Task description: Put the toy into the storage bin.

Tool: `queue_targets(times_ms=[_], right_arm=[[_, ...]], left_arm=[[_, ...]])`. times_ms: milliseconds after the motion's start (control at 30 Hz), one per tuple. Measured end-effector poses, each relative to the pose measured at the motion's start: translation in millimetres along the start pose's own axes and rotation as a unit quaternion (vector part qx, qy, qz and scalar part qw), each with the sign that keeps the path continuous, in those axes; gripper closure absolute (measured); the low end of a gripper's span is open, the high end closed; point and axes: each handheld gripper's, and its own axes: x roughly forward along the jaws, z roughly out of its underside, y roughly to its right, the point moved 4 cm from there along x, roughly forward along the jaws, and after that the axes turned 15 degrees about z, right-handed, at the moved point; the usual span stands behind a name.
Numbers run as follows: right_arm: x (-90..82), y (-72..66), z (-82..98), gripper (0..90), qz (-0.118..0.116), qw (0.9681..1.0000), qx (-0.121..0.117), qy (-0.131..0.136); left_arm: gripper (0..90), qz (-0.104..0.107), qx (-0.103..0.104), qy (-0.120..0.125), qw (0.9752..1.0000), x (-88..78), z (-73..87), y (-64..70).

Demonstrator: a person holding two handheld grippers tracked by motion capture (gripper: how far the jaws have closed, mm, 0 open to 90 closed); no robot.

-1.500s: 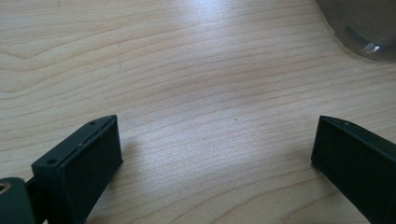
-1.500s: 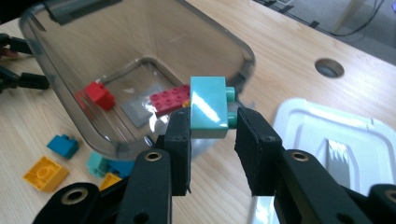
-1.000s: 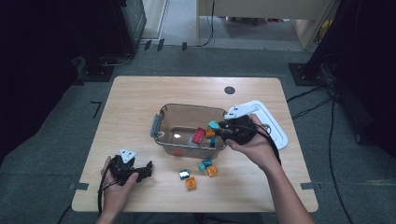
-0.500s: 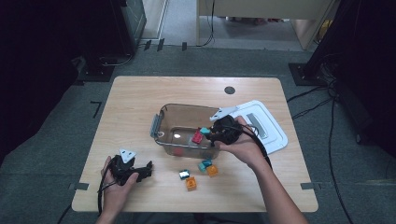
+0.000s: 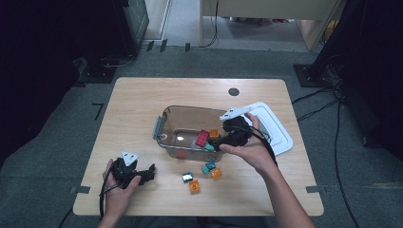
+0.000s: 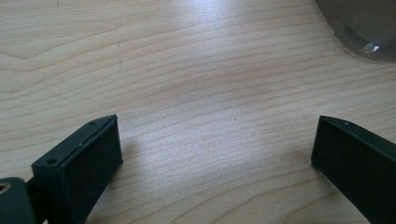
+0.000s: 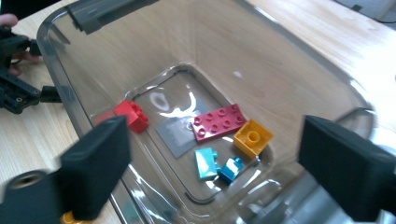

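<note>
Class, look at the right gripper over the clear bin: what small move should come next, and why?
Probably lift the right gripper out of the clear bin and go to a loose brick, such as the orange brick. Its jaws have just been opening and nothing is between them; bricks already lie inside the bin, while several wait on the table.

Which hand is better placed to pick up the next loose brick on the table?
Right. The right hand-held gripper hangs open over the bin, close to the loose bricks. The left hand-held gripper rests open on bare table, farther away.
</note>
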Motion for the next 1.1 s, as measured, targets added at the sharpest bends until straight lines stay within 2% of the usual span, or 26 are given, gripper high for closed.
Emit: queue_targets(times_ms=[67, 233, 367, 767, 900, 1100], right_arm=[[-5.3, 3.1, 1.6, 2.1, 0.006, 1.0, 0.0, 0.005], [-15.7, 12.6, 7.1, 1.7, 0.023, 0.9996, 0.006, 0.015], [-23.4, 19.2, 16.3, 1.7, 0.028, 0.9993, 0.018, 0.018], [-32.0, 36.1, 63.3, 1.9, 0.039, 0.9977, 0.055, 0.007], [-29.3, 30.6, 83.4, 3.9, 0.037, 0.9971, 0.067, 0.0], [-17.5, 9.3, 109.8, 8.0, 0.024, 0.997, 0.072, -0.012]], left_arm=[[1.3, 0.0, 0.0, 0.0, 1.0, 0.0, 0.0, 0.0], [1.3, 0.0, 0.0, -0.001, 1.0, 0.0, 0.0, 0.0], [1.3, 0.0, 0.0, 0.0, 1.0, 0.0, 0.0, 0.0], [1.3, 0.0, 0.0, -0.001, 1.0, 0.0, 0.1, 0.1], [1.3, 0.0, 0.001, -0.002, 1.0, -0.2, 0.1, 0.0], [1.3, 0.0, 0.0, -0.002, 1.0, -0.2, 0.1, 0.0]])
